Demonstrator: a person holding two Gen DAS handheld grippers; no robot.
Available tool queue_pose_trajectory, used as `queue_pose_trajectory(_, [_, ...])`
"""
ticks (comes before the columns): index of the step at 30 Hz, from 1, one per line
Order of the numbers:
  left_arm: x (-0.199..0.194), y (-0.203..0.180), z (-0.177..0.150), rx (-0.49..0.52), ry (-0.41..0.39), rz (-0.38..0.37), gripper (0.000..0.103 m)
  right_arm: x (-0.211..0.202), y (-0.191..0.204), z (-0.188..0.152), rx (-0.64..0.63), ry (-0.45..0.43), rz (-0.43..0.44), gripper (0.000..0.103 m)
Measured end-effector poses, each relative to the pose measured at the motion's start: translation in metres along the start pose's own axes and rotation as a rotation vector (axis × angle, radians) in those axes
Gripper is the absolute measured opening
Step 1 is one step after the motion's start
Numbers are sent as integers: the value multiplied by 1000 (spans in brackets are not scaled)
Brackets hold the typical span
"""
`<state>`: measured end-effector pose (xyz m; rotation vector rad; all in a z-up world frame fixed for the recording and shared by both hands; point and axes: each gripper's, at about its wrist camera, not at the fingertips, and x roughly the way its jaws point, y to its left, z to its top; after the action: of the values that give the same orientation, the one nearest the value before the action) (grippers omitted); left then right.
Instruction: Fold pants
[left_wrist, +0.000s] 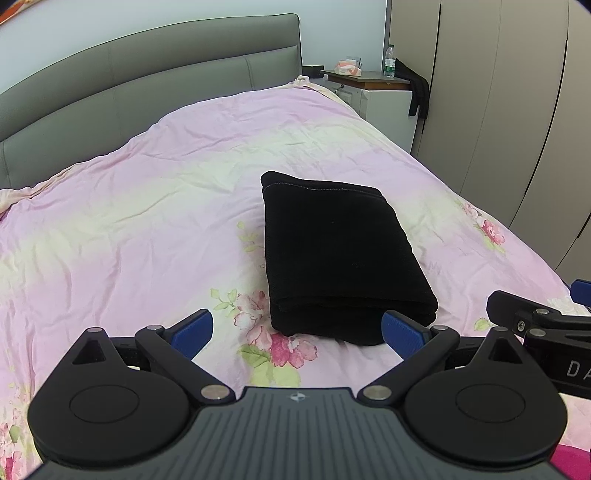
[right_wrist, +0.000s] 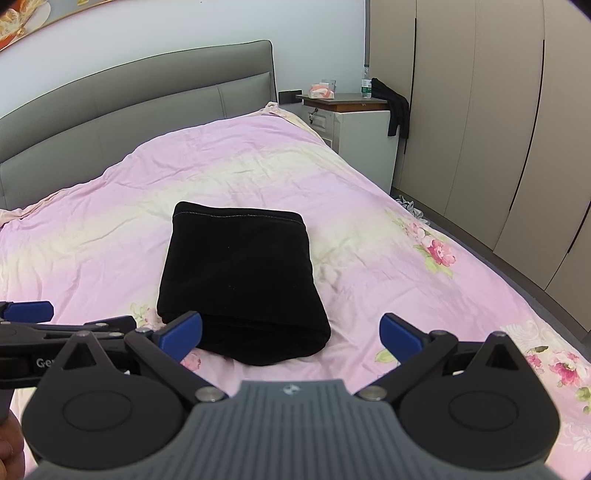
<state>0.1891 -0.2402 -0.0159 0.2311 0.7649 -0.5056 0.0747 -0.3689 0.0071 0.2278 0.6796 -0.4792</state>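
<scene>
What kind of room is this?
Most likely a bedroom: a bed with a pink floral quilt and grey padded headboard, a white bedside cabinet, and tall beige wardrobe doors.

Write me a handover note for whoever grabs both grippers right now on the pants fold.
Left gripper: open, holding nothing, hovering just short of the pants' near edge.
Right gripper: open, holding nothing, same spot on the other side.
Pants: black, folded into a compact stacked rectangle, lying on the pink floral bedcover, mid-bed.
Done: the folds appear complete; layers look aligned.
Left: probably nothing but a check of the near edge and pulling both grippers away.
</scene>
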Motion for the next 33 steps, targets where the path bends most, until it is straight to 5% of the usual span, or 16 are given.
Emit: queue_pose_trajectory(33, [3,8,-3,12,6,3,103,2,3,-3,5,23,-1,98])
